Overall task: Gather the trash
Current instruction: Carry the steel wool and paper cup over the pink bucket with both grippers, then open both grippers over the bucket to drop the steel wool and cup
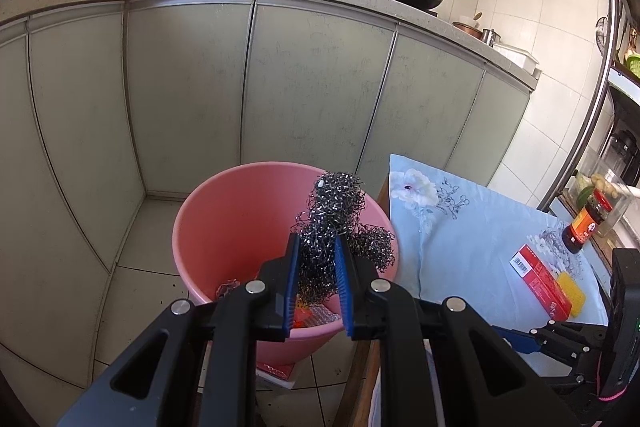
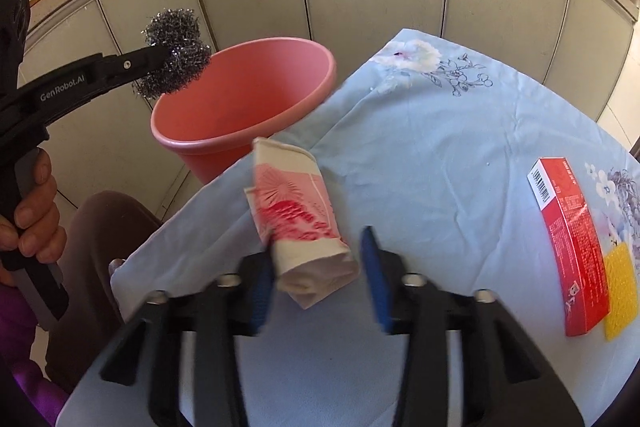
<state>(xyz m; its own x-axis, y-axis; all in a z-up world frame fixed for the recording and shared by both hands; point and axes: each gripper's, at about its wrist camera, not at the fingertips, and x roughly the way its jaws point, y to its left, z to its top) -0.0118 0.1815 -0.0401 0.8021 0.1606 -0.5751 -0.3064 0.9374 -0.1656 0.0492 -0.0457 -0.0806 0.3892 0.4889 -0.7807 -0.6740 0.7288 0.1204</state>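
A grey steel-wool scrubber [image 1: 340, 203] hangs over the mouth of the pink bucket [image 1: 224, 195], with my left gripper [image 1: 318, 243] shut on its lower part. In the right wrist view the same scrubber [image 2: 176, 55] sits just left of the bucket [image 2: 240, 95] rim. A crushed red-and-white paper cup [image 2: 296, 211] lies on the blue floral tablecloth [image 2: 440, 131] near its left edge. My right gripper [image 2: 320, 243] straddles the cup's near end. Its left pad touches the cup, while a small gap shows at the right pad. The fingers are blurred.
A red carton [image 2: 568, 239] and a yellow sponge [image 2: 620, 291] lie at the table's right. A sauce bottle [image 1: 588, 223] stands at the far right. Some wrappers [image 1: 308, 315] lie in the bucket. Grey cabinet doors [image 1: 312, 87] stand behind it. A person's leg [image 2: 104, 227] is left of the table.
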